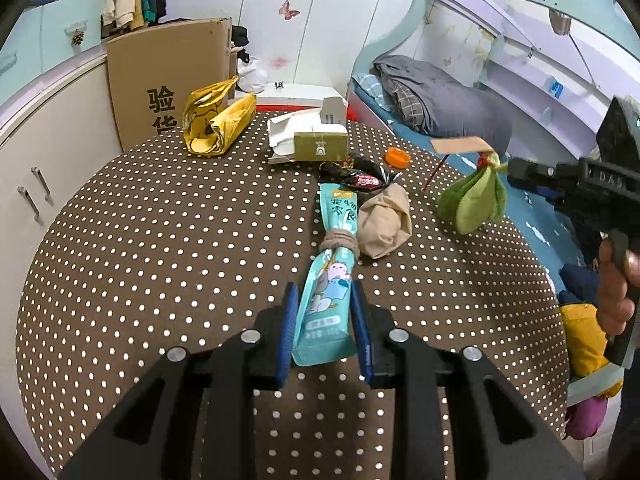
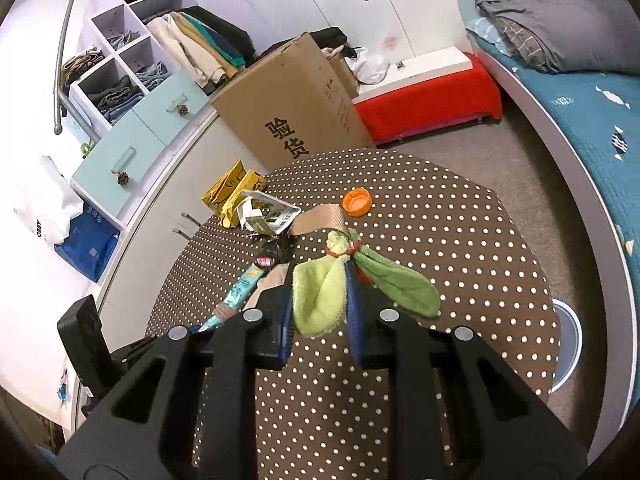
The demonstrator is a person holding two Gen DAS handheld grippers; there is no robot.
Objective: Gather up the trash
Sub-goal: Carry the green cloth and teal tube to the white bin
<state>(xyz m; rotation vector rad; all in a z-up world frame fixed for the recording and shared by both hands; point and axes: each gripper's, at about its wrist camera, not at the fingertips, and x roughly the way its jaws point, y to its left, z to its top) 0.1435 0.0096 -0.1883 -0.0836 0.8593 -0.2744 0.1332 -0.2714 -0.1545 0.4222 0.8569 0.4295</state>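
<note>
1. Two pieces of trash are in my grip at once. My left hand-held gripper (image 1: 325, 322) pinches the teal snack pouch (image 1: 328, 280), whose far end rests on the dotted table (image 1: 160, 240).
2. My right hand-held gripper (image 2: 320, 312) is pressed on the green cloth bundle (image 2: 320, 296), which hangs above the table.
3. I judge this is the pick-up step; next I must carry both to a bin, which I cannot see.
4. The pouch is flat, glossy, tied with a beige band (image 1: 340, 240). The cloth is soft, bound with a red band (image 2: 340, 252).
</note>
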